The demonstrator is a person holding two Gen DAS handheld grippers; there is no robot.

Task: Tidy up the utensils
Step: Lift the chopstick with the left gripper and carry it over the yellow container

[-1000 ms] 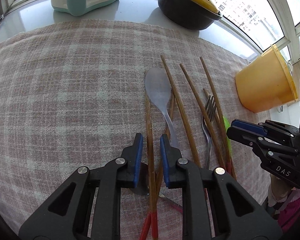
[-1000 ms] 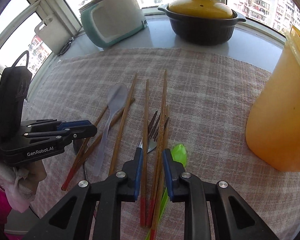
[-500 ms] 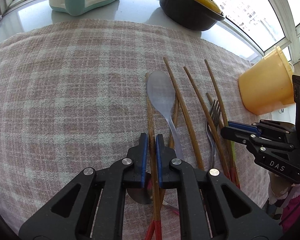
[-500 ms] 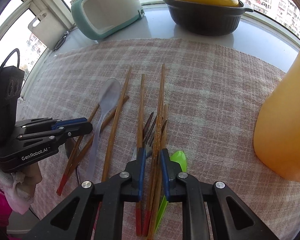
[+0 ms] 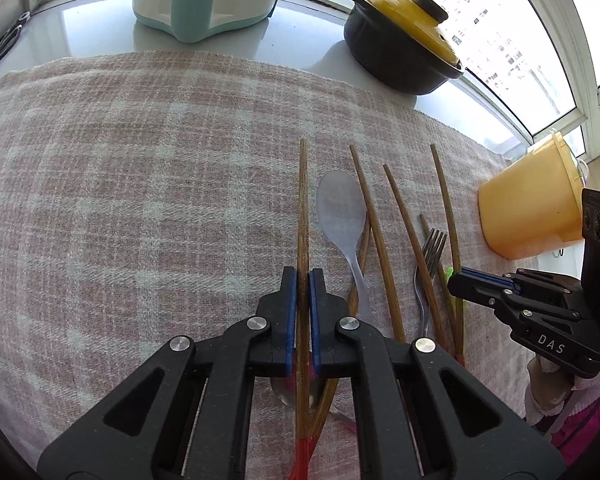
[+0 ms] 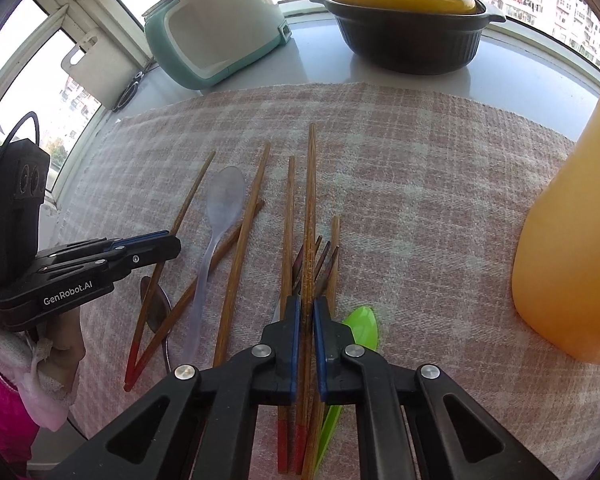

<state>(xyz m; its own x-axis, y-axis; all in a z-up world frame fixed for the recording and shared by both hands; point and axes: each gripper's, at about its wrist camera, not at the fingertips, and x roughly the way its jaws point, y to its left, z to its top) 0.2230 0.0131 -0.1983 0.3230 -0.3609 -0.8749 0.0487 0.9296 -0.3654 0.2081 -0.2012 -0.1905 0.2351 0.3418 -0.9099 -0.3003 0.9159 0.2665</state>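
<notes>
A pink checked cloth (image 5: 140,200) covers the grey worktop (image 6: 320,68). On the worktop stand a teal-and-white cooker (image 6: 216,28), a black pot (image 6: 410,36) with a yellow lid and an orange container (image 5: 536,208).

The left hand-held gripper (image 5: 304,276) points steeply down, its blue pads clenched on one wooden chopstick (image 5: 303,200). The right hand-held gripper (image 6: 307,304) points steeply down likewise, clamped on another wooden chopstick (image 6: 311,184).

The remaining utensils lie on the cloth between the two: loose chopsticks (image 6: 244,240), a translucent spoon (image 5: 342,216) and a metal fork (image 5: 430,256).

Only the right wrist view shows the green plastic spoon (image 6: 362,328), a white cutting board (image 6: 96,68) and the gloved hand (image 6: 48,356) under the left hand-held gripper.
</notes>
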